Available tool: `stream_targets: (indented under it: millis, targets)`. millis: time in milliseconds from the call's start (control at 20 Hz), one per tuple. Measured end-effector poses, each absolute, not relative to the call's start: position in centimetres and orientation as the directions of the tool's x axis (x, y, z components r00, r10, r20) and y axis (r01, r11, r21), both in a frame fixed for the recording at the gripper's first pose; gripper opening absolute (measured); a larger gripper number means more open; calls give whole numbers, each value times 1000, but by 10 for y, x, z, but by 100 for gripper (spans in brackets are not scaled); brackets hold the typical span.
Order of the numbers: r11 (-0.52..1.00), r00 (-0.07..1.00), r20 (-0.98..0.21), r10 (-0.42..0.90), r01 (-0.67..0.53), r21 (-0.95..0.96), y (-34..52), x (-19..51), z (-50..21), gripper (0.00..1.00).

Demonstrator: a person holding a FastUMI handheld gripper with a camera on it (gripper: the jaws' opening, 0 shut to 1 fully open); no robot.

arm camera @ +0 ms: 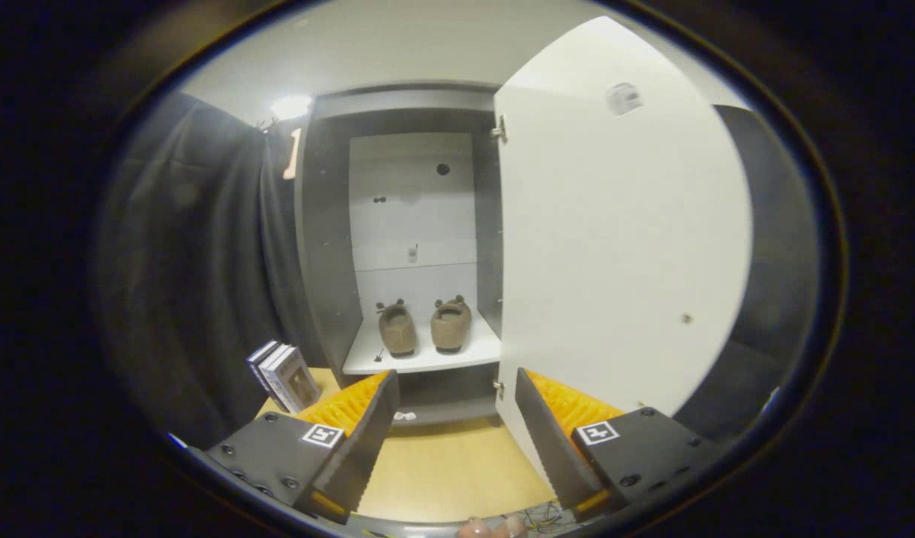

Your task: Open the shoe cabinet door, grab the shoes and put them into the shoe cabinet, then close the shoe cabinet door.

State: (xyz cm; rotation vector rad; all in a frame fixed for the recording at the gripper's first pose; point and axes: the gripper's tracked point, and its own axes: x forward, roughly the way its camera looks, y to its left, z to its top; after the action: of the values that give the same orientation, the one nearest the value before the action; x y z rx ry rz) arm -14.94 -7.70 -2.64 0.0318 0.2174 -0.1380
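The shoe cabinet (pixel 324 246) stands ahead with its white door (pixel 621 246) swung wide open to the right. Two brown slippers sit side by side on its white shelf (pixel 367 362): the left shoe (pixel 397 329) and the right shoe (pixel 450 325), toes pointing out. My gripper (pixel 453 388) is open with nothing between its fingers, held back from the cabinet just below the shelf's front edge. The right finger (pixel 547 441) lies close to the door's lower edge.
A few books (pixel 284 375) lean against the cabinet's left side on the wooden floor (pixel 442 471). Black cloth hangs to the left and behind the door on the right. A hand's fingertips (pixel 494 527) show at the bottom.
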Motion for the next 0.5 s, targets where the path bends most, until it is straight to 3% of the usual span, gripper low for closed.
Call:
stream_targets:
  millis: [250, 500]
  targets:
    - [963, 953, -165, -255, 265, 47, -156, -219, -6, 97]
    - [946, 937, -141, -320, 325, 10, -254, -234, 8, 96]
